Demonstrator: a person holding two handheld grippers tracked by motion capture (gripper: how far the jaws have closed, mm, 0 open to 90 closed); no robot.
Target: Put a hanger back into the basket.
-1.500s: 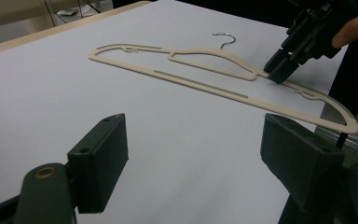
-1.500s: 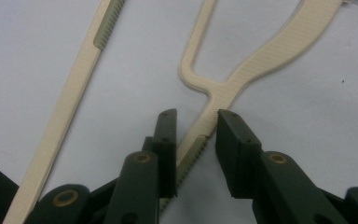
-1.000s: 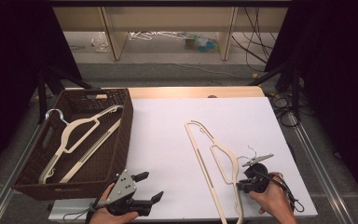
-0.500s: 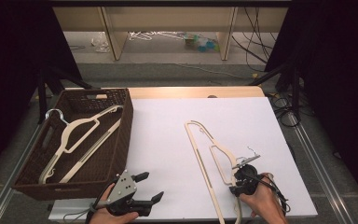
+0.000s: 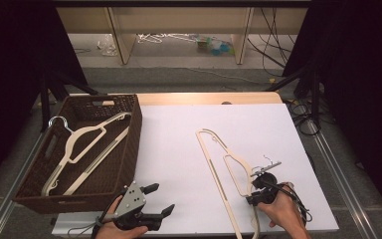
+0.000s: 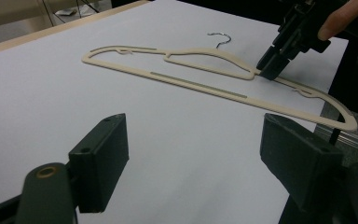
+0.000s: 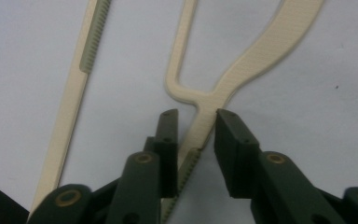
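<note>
Table surface, white and flat (image 5: 179, 149), carries the cream plastic hanger (image 5: 219, 154) lying right of the brown wicker basket (image 5: 129, 149). Right gripper (image 7: 196, 126) straddles the hanger's arm; its jaws have just been opening, pads not clamped. Left gripper (image 5: 161, 199) hangs released, nothing between its jaws. Clear the right jaws fully before lifting away.
</note>
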